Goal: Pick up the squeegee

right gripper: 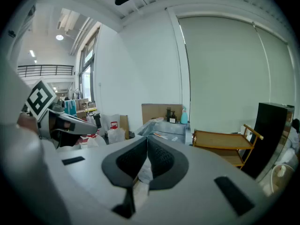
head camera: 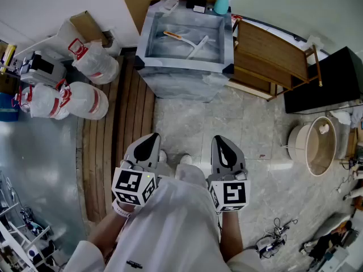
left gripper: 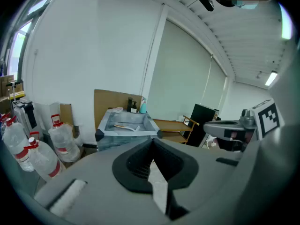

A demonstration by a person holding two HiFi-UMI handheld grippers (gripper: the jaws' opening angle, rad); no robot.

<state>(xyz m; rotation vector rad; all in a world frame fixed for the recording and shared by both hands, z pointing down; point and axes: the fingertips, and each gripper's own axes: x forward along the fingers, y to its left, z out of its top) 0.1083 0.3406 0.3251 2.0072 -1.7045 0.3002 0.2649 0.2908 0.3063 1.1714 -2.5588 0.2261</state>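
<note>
The squeegee (head camera: 197, 45), a pale T-shaped tool, lies inside the foil-lined basin (head camera: 148, 37) at the top of the head view, next to an orange-handled piece (head camera: 172, 35). In the left gripper view the squeegee (left gripper: 133, 128) shows small and far ahead in the basin (left gripper: 105, 129). My left gripper (head camera: 152, 139) and right gripper (head camera: 221, 141) are side by side close to my body, well short of the basin. Both point toward it and are shut with nothing between the jaws. The closed jaw tips show in the left gripper (left gripper: 153, 140) view and the right gripper (right gripper: 147, 138) view.
Water jugs (head camera: 93, 61) and bags stand to the left, beside a wooden slat mat (head camera: 116, 129). A wooden cart (head camera: 272, 52), a black cabinet (head camera: 326, 78) and a round tub (head camera: 315, 146) stand to the right. Bottles (head camera: 222, 1) sit behind the basin. Cables (head camera: 272, 239) lie on the floor.
</note>
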